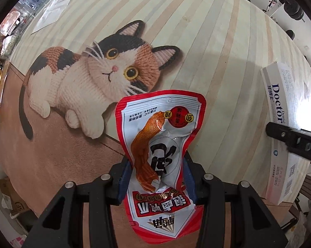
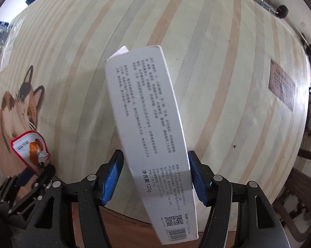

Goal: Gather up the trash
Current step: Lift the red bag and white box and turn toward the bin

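Observation:
My left gripper (image 1: pixel 157 177) is shut on a red and white snack wrapper (image 1: pixel 161 136), which sticks up crumpled between the blue pads above the table. My right gripper (image 2: pixel 155 175) is shut on a long white toothpaste box (image 2: pixel 149 124), held tilted above the table. The box also shows at the right edge of the left wrist view (image 1: pixel 283 124), with the right gripper's black finger (image 1: pixel 293 140) across it. The wrapper and the left gripper (image 2: pixel 39 165) show at the lower left of the right wrist view.
The table (image 1: pixel 217 41) has a striped pale mat printed with a knitted calico cat (image 1: pixel 93 78). A clear plastic sheet (image 1: pixel 52 12) lies at its far left. A brown label (image 2: pixel 281 84) sits at the table's right. Clutter and boxes (image 1: pixel 8 196) stand beyond the left edge.

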Tool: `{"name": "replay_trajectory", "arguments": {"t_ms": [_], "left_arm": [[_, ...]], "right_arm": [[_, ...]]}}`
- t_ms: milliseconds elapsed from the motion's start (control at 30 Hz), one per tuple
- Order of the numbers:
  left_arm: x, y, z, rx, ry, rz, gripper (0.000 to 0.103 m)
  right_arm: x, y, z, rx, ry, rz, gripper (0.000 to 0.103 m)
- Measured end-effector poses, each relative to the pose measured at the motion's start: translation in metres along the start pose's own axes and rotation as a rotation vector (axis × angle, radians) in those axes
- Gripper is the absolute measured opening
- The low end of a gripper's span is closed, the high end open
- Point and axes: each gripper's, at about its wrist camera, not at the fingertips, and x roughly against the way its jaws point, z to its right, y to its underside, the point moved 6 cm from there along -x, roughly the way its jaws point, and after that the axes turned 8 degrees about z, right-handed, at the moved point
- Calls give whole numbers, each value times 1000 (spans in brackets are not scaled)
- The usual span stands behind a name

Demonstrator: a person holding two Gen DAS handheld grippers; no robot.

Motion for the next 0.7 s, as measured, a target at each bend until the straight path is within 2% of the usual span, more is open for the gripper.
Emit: {"name": "replay_trajectory", "arguments": {"t_ms": [67,100,133,233,333,533,700], "left_arm": [[10,10,-6,-3,6,11,42],[14,10,-5,-6,9,20,42],[18,12,-9,-8,14,25,42],[32,15,-14,2,35,50,42],[46,19,-21,18,52,79,42],[97,31,-54,81,88,163,42],[153,64,-95,155,90,256,42]], "right_arm": [[0,0,-9,25,22,17,64],[1,2,-10,37,37,30,55],[3,5,-11,48,50,50,52],[11,23,-18,41,25,71,52],[26,26,-21,49,13,98,52],[68,45,-50,101,-42,154,51],[110,69,-80,173,-110,200,51]]}}
